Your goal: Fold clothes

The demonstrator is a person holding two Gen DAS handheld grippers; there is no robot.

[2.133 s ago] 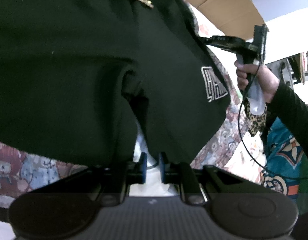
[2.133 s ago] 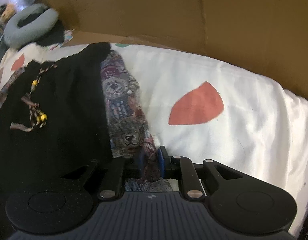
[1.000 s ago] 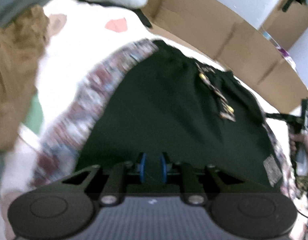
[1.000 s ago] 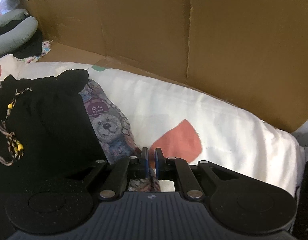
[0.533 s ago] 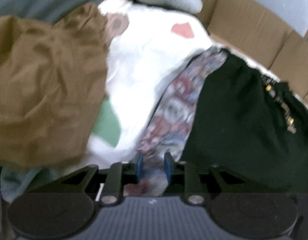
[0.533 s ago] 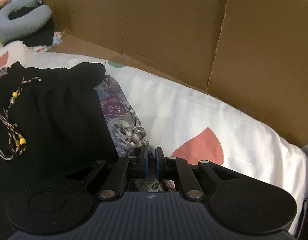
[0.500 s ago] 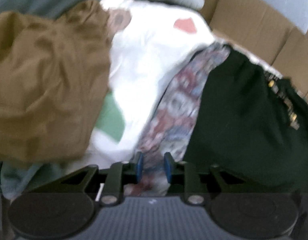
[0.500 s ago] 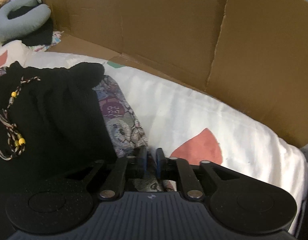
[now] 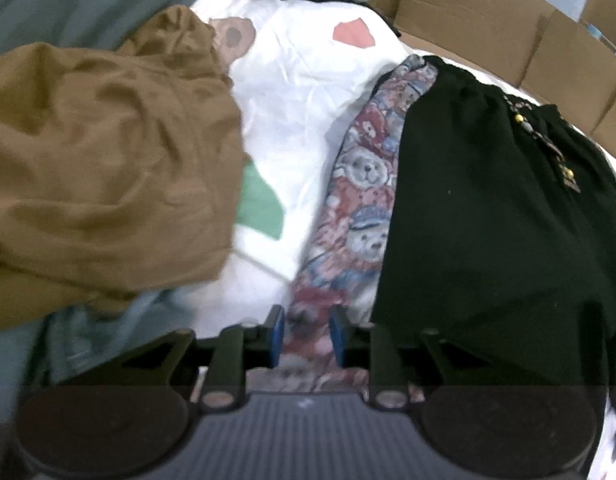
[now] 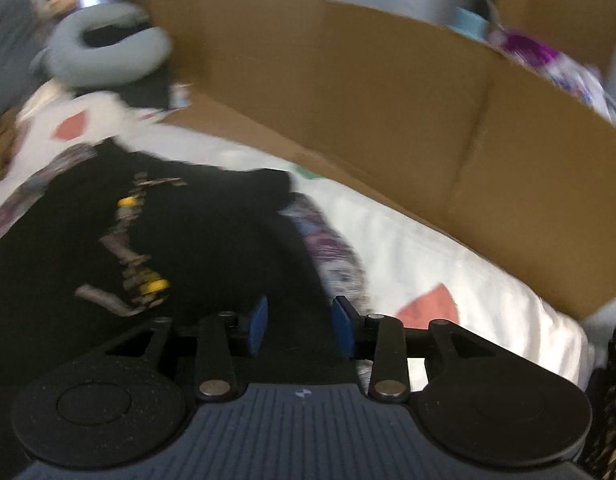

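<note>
Black shorts (image 9: 488,208) lie flat on the bear-print cloth (image 9: 360,200); my left gripper (image 9: 304,338) and right gripper (image 10: 300,326) both gape, released.

The right wrist view is smeared with motion: the beaded drawstring (image 10: 134,256) on the black garment (image 10: 68,240) shows only as yellow and brownish streaks, and the grey neck pillow (image 10: 108,54) far left is soft-edged. The items in the far right box (image 10: 540,56) are a purple and white blur, impossible to name. In the left wrist view, the brown garment (image 9: 100,168) runs off the left edge and is blurred near its right border. The teddy-bear print cloth (image 9: 360,208) disappears beneath the black garment along its right side.
</note>
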